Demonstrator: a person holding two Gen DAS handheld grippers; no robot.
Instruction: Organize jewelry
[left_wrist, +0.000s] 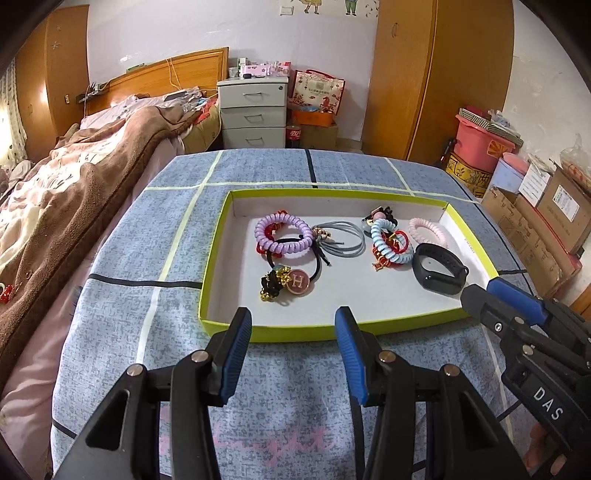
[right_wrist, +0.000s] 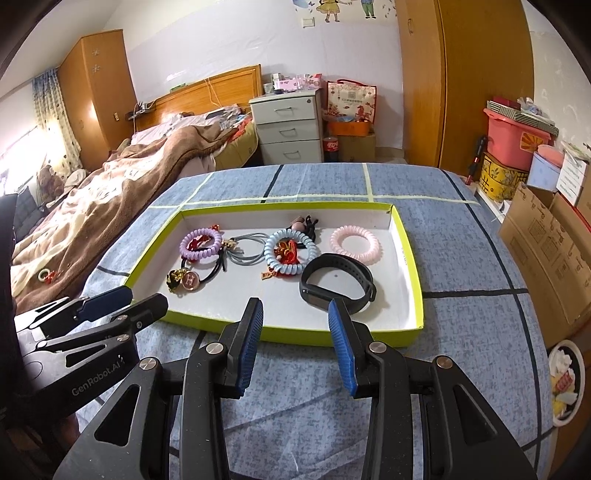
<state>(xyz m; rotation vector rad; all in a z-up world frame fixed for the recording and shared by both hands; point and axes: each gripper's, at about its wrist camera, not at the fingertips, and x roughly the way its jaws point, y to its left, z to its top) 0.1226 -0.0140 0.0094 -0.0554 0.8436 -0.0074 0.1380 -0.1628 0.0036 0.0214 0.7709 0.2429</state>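
Observation:
A shallow white tray with a lime-green rim (left_wrist: 288, 332) (right_wrist: 332, 336) lies on the blue checked table. In it lie a purple coil hair tie (left_wrist: 283, 233) (right_wrist: 201, 243), a black hair tie with an "H" charm (left_wrist: 297, 282) (right_wrist: 190, 280), grey elastic bands (left_wrist: 341, 236) (right_wrist: 247, 249), a light-blue coil tie (left_wrist: 388, 240) (right_wrist: 291, 253), a pink coil tie (left_wrist: 428, 230) (right_wrist: 355, 243) and a black wristband (left_wrist: 439, 271) (right_wrist: 338, 282). My left gripper (left_wrist: 293, 321) (right_wrist: 125, 295) is open and empty just in front of the tray's near rim. My right gripper (right_wrist: 295, 314) (left_wrist: 480, 290) is open and empty near the wristband side.
A bed with a brown blanket (left_wrist: 74, 192) runs along the left; a small ring with a red piece (right_wrist: 46, 275) lies on it. A white drawer unit (left_wrist: 253, 110), wardrobes and stacked boxes (left_wrist: 535, 221) stand behind and to the right. A bowl (right_wrist: 565, 384) sits low at the right.

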